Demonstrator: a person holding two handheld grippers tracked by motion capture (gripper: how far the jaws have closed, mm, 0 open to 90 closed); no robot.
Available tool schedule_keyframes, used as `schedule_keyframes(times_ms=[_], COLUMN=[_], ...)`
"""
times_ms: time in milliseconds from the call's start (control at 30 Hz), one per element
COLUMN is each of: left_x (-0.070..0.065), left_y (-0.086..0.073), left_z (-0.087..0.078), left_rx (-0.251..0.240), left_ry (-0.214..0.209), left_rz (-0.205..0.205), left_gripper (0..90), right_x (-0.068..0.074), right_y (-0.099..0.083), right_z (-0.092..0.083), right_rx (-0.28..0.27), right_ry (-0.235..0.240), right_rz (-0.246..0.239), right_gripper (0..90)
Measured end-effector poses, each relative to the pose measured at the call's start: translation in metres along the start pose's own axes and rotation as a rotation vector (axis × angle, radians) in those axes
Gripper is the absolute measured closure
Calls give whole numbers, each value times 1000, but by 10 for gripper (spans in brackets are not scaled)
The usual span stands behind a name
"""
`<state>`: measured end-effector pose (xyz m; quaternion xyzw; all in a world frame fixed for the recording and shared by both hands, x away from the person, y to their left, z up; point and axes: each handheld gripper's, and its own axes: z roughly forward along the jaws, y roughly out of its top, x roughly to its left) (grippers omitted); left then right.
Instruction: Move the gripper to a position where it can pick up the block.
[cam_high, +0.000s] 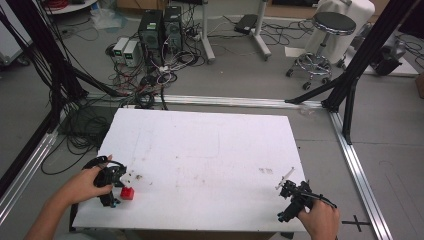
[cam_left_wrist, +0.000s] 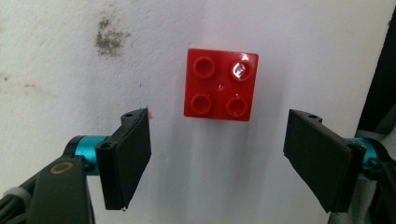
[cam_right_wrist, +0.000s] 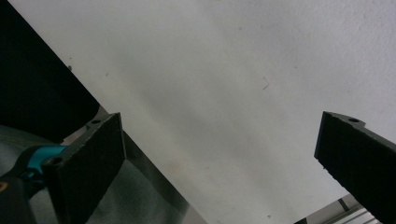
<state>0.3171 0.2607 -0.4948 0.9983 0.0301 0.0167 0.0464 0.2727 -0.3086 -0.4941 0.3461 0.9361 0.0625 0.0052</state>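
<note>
The left gripper (cam_left_wrist: 217, 154), jaws released, needed lowering squarely over the small red four-stud plastic brick (cam_left_wrist: 220, 85) before clenching, while the right gripper (cam_right_wrist: 219, 163) waited released.

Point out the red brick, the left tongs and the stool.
Red brick (cam_left_wrist: 220, 85), left gripper view, centre of its studded top.
Left tongs (cam_left_wrist: 217, 161), left gripper view, midway between the open jaws.
Stool (cam_high: 333, 22), high view, black seat.

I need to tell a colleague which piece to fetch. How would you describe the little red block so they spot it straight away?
Start at the white table and go to its near left corner, where the left gripper hangs open above the surface. The red block lies just ahead of that gripper. It is a square brick with four round studs on top, the one coloured object on the white board.
</note>
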Motion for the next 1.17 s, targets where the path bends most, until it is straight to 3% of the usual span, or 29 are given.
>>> schedule_keyframes(times_ms=[833, 1167], left_x=[1, 1], left_y=[18, 18], left_z=[16, 17], left_rx=[43, 40], left_ry=[-13, -14], left_rz=[73, 74], left_gripper=[235, 235], right_x=[2, 2], right_y=[4, 5], right_z=[1, 1], right_rx=[-9, -3], right_ry=[18, 15], right_rz=[-19, -25], right_gripper=[11, 11])
